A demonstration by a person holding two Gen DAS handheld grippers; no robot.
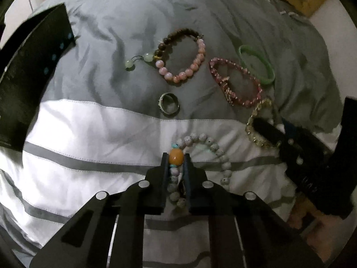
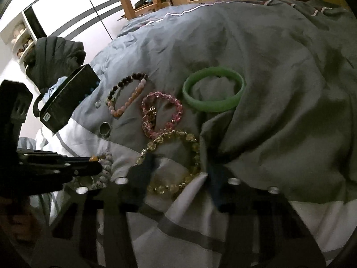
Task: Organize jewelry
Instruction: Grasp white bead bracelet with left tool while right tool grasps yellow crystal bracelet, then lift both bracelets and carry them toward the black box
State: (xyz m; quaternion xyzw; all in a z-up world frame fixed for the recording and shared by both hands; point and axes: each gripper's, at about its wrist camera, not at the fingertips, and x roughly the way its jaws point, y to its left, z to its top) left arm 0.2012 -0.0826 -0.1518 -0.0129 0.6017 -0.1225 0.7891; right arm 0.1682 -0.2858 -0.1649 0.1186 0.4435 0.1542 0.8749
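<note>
Left gripper (image 1: 176,164) jaws clamped on speckled bead bracelet (image 1: 209,147); right gripper (image 2: 180,167) jaws partly open around yellow bracelet (image 2: 174,160). Pickup step; next probably black box (image 1: 33,71).

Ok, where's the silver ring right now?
The silver ring lies loose on the grey bedding near the white stripe's edge, in the middle of the left wrist view, just below the pink-and-brown bead bracelet.

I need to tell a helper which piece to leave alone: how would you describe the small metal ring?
On the bed's grey quilt, just above its white stripe, below the pink bead bracelet, lies the metal ring. It is the only small plain band, with no beads.
</note>
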